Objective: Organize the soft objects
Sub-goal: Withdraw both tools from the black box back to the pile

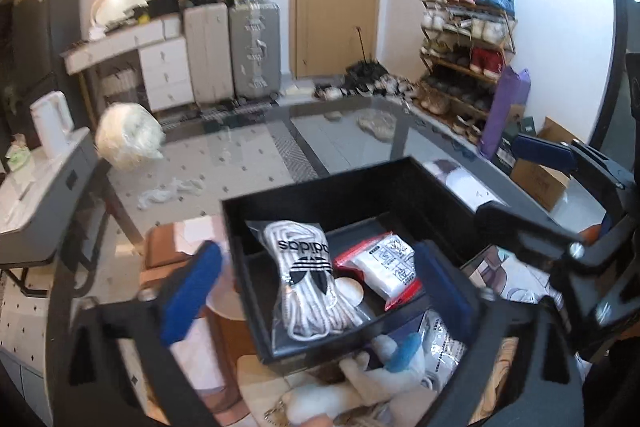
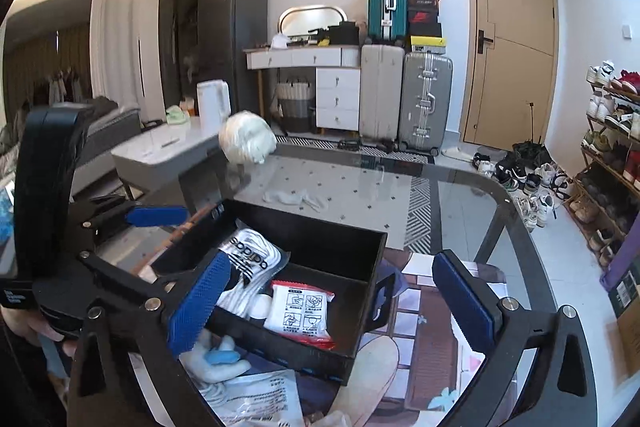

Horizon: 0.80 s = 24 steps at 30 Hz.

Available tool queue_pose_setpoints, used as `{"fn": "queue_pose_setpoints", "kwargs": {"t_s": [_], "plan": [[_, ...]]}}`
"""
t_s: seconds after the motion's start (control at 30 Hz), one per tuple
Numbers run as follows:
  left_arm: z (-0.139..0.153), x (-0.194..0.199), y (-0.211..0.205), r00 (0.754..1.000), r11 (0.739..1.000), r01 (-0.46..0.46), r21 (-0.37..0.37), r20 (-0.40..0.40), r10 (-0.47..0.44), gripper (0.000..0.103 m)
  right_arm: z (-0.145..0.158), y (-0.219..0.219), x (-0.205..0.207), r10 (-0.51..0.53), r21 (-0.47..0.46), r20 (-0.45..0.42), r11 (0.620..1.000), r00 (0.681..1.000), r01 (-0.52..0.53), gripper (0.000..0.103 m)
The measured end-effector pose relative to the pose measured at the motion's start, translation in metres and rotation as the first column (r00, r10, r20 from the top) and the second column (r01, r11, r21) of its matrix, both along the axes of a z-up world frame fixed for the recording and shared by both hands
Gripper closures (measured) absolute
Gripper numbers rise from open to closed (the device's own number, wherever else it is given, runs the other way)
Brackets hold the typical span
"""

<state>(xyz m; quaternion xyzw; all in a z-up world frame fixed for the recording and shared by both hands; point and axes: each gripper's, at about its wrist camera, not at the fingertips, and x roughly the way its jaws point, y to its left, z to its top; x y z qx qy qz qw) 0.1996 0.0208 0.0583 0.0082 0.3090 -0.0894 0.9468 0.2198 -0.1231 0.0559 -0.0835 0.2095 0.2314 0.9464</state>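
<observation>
A black box (image 1: 312,199) sits on the glass table. It holds a clear bag of white adidas laces (image 1: 306,277), a red-edged white packet (image 1: 390,267) and a small white round thing. My left gripper (image 1: 316,287) is open, its blue pads either side of the box front. A white plush toy with a blue part (image 1: 384,375) lies just in front of the box. In the right wrist view the box (image 2: 360,259), laces (image 2: 248,267), packet (image 2: 300,311) and plush (image 2: 218,359) show. My right gripper (image 2: 332,303) is open over the box's right end. The left gripper (image 2: 156,217) shows at left.
A white fluffy ball (image 2: 248,141) and a white rag (image 2: 298,199) lie farther back on the glass table (image 2: 460,195). A clear printed bag (image 2: 260,399) lies near the plush. Suitcases (image 2: 426,103), a dresser, a door and a shoe rack (image 1: 464,55) stand behind.
</observation>
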Motion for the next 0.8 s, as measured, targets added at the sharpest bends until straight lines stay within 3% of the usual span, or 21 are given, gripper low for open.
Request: {"fn": "queue_pose_setpoints", "kwargs": {"t_s": [0.2, 0.47, 0.8], "plan": [[0.011, -0.029, 0.006, 0.997, 0.999, -0.051, -0.007, 0.049, 0.051, 0.0, 0.012, -0.012, -0.028, 0.005, 0.004, 0.017, 1.0, 1.0, -0.005, 0.0], [0.01, -0.069, 0.016, 0.992, 0.995, -0.103, -0.017, 0.073, 0.104, 0.0, 0.001, -0.036, -0.064, -0.007, 0.026, -0.025, 1.0, 1.0, 0.008, 0.0], [-0.015, -0.107, 0.025, 0.987, 0.987, -0.158, -0.035, 0.032, 0.159, 0.0, -0.028, -0.068, -0.104, -0.073, 0.036, -0.072, 0.996, 0.995, 0.076, 0.0]]}}
